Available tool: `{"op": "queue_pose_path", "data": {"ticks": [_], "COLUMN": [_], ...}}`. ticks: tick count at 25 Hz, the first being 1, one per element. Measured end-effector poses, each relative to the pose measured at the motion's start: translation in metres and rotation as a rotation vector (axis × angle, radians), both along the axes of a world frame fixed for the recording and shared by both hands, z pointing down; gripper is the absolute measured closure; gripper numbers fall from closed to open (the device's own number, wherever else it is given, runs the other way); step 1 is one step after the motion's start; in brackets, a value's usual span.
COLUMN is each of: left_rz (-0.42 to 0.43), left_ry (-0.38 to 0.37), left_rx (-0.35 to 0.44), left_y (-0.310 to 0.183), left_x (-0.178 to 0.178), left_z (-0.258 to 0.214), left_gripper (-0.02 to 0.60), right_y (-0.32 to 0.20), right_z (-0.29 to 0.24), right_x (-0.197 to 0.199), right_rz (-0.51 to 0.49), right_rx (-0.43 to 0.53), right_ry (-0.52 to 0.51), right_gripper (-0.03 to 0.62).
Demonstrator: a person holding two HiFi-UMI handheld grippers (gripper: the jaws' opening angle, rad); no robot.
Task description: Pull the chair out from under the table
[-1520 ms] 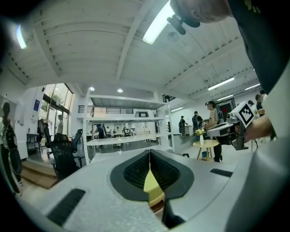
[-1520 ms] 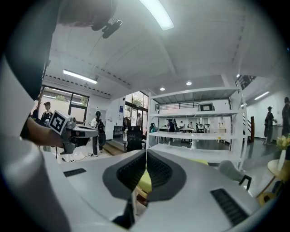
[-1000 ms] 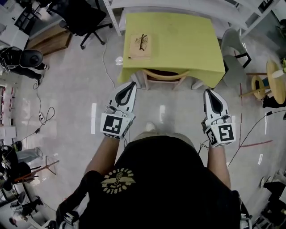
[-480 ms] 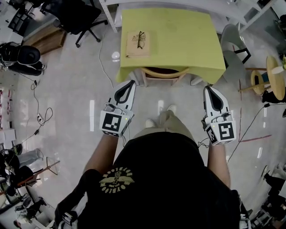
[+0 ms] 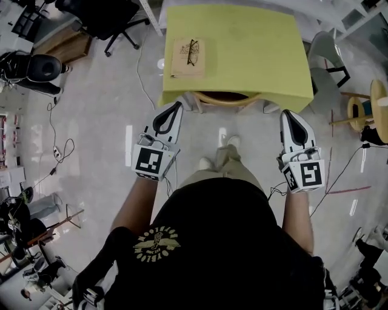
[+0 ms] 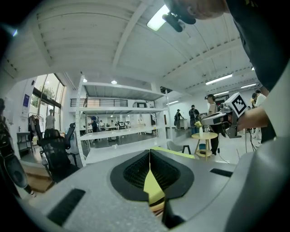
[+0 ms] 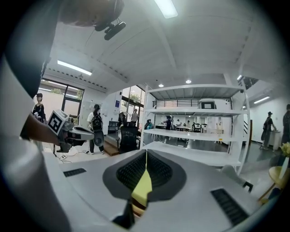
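The table (image 5: 233, 51) has a yellow-green top. A wooden chair stands tucked under its near edge, and only the curved back rail (image 5: 225, 97) shows. My left gripper (image 5: 176, 106) is shut and empty; it points at the table's near left corner, just short of it. To the right, my right gripper (image 5: 287, 114) is also shut and empty, just short of the near right corner. In the left gripper view the jaws (image 6: 150, 152) meet, with a sliver of the table's yellow top (image 6: 154, 190) seen below them. The right gripper view shows the same: the jaws (image 7: 146, 152) meet above the yellow top (image 7: 142, 188).
A brown notebook with glasses on it (image 5: 189, 59) lies on the table's left side. A black office chair (image 5: 103, 18) stands at the far left and a grey chair (image 5: 324, 60) at the right. A round wooden side table (image 5: 379, 109) is further right. Cables (image 5: 57, 151) lie on the floor.
The person has stepped toward the table, one foot now ahead. Both grippers have moved forward with the body, and their tips have come nearer the table's near edge.
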State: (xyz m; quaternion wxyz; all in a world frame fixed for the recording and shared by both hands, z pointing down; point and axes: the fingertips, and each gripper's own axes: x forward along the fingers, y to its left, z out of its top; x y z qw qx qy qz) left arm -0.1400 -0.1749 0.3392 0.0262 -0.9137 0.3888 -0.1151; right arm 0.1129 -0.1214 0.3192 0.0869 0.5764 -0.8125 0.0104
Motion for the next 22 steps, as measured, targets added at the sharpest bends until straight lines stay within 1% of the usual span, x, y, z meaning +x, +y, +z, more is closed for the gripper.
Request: {"op": "queue_pose_path", "data": {"ticks": [8,14,18,22], "left_rz": [0.038,0.052,0.074,0.125], "left_ry": [-0.033,-0.045,-0.076,-0.129], "left_rx": [-0.023,-0.054,-0.069,-0.094], "left_y": [-0.031,-0.052,-0.063,-0.071], "left_x": [0.029,0.046,0.060,0.074], "left_z": [0.013,0.035,0.058,0.081], "left_gripper": [0.571,0.571,0.571,0.571], "right_y": [-0.039,-0.063,-0.078,-0.090], "right_z": [0.018,0.043,0.067,0.084], "right_x": [0.008,0.011,0.015,0.018], "right_rz": [-0.048,-0.111,-0.157,-0.209], "right_rx": [-0.038,-0.091,-0.135,-0.160], "right_ry": [-0.009,0.013,0.037,0.058], "right_gripper": [0.582,0.582,0.582,0.582]}}
